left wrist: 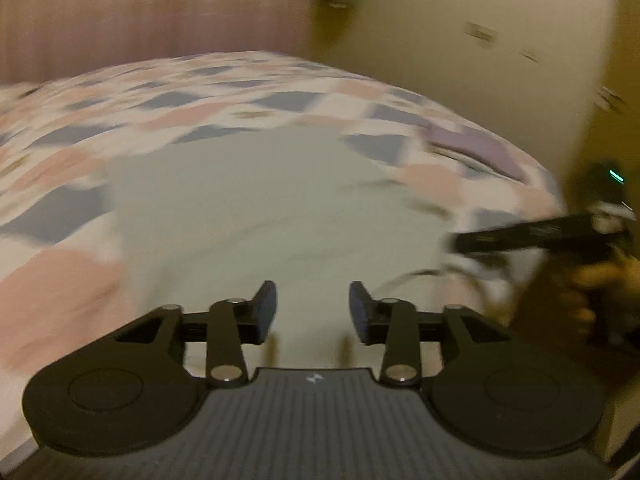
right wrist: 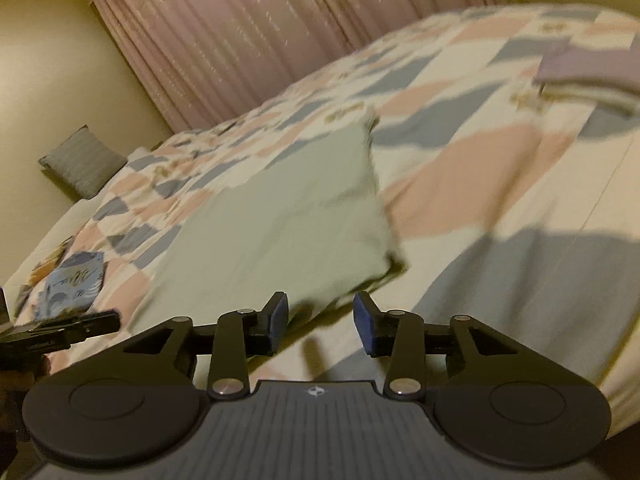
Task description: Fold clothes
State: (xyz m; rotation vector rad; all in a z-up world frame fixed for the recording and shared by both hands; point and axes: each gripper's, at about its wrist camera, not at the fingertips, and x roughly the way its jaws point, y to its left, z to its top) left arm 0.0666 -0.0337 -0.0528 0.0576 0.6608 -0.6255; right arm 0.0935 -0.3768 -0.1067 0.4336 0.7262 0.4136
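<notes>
Holding both the left gripper (left wrist: 313,312) and the right gripper (right wrist: 320,322) with fingers spread and empty just above the bed (right wrist: 500,184), we judge the pale green garment (right wrist: 280,216) lying flat ahead partly folded, while a lilac folded piece (right wrist: 588,64) rests farther off.

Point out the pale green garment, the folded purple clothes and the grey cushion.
pale green garment (right wrist: 280,216): right wrist view, middle of its flat cloth.
folded purple clothes (right wrist: 588,64): right wrist view, top face of the stack.
grey cushion (right wrist: 82,160): right wrist view, centre of its front.
</notes>
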